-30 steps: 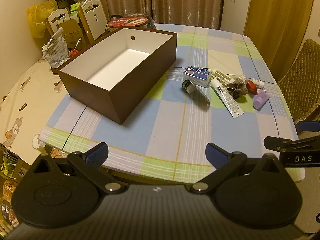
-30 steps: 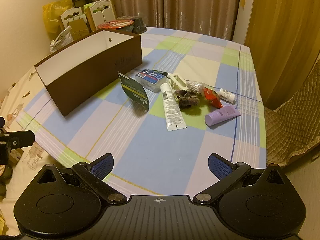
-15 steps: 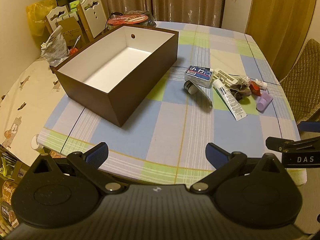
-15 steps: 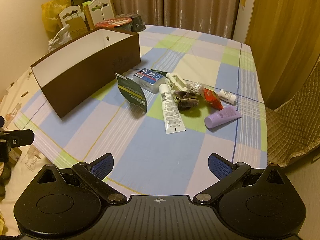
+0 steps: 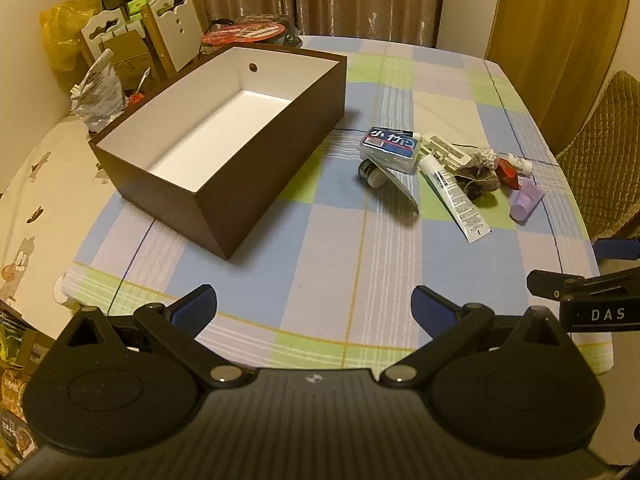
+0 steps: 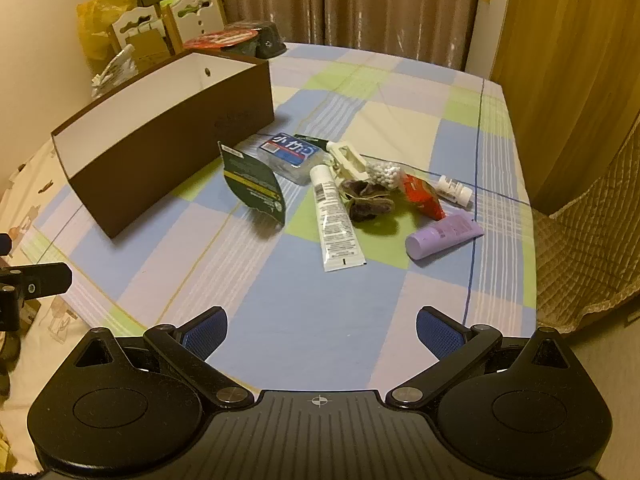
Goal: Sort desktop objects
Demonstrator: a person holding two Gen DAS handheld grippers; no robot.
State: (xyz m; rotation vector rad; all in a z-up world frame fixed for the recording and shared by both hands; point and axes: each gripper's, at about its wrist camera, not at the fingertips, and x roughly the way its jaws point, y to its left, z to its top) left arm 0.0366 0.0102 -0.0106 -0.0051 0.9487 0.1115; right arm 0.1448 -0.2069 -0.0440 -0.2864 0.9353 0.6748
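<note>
A brown box with a white, empty inside stands on the checked tablecloth. To its right lies a heap of small things: a blue-labelled clear case, a white tube, a purple tube, a dark green carded pack, a red packet, a small white bottle and a brown cloth bundle. My left gripper and right gripper both hover open and hold nothing, above the table's near edge.
White chairs, a cardboard carton and bags crowd the far left. A round red-lidded container sits at the table's far end behind the box. A quilted chair stands at the right. Curtains hang behind.
Both grippers have drifted forward and slightly closer to the table; the box and heap look a little nearer. Nothing on the table has moved.
</note>
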